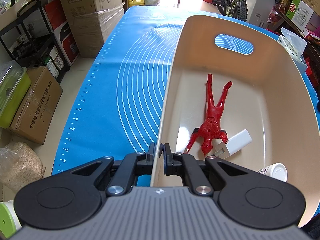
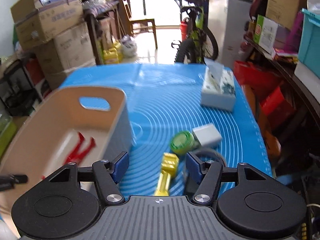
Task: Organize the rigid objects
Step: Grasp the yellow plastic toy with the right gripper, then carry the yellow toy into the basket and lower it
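A beige bin stands on the blue mat. My left gripper is shut on its near left wall, one pad on each side of the rim. Inside the bin lie a red toy figure, a white charger and a white capped bottle. My right gripper hangs open over the mat just right of the bin. A yellow toy lies on the mat below its jaws, untouched. Beyond it sit a green round jar and a grey-white block.
A tissue box stands at the mat's far right. A dark ring lies by the right finger. Cardboard boxes and a black rack line the left side; a bicycle and shelves stand beyond.
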A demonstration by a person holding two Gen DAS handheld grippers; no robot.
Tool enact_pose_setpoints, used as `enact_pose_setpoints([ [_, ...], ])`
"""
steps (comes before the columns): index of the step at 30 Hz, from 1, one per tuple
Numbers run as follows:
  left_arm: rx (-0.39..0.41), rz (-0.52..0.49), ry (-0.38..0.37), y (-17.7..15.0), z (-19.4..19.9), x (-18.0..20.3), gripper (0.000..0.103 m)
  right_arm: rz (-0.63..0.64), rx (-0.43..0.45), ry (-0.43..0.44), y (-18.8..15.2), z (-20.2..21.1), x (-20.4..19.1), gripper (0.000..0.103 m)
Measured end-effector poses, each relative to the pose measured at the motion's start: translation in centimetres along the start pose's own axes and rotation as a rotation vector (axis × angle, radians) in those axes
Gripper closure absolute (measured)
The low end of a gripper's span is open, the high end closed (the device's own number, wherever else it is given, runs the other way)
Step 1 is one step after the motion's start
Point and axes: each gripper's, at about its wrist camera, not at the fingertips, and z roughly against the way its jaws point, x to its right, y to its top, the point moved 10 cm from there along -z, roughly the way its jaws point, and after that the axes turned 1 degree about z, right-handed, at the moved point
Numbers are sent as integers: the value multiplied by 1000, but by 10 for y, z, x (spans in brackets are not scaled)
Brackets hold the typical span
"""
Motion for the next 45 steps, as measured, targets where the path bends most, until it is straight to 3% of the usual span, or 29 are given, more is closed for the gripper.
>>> enact_pose_setpoints([
  [10,0,1,-1,0,0,-1,94,0,-93,-3,-37,-40,2,53],
  [20,0,1,0,0,0,-1,94,37,-140,-32,-42,-72,-6,54],
  [23,0,0,0,0,0,-1,94,29,-160,-39,-44,-82,-3,59],
  [24,0,0,-1,0,0,-1,94,27,-153,-47,-44,-84,-2,56],
  [28,0,1,0,0,0,-1,94,25,-138,-38,-42,-84,-1,75],
  [38,-1,1,-1,0,0,-1,94,8,-45,-7,-30,-47,-1,75],
  [45,0,1,-1,0,0,-1,94,7,135,11,15,13,-10,75],
])
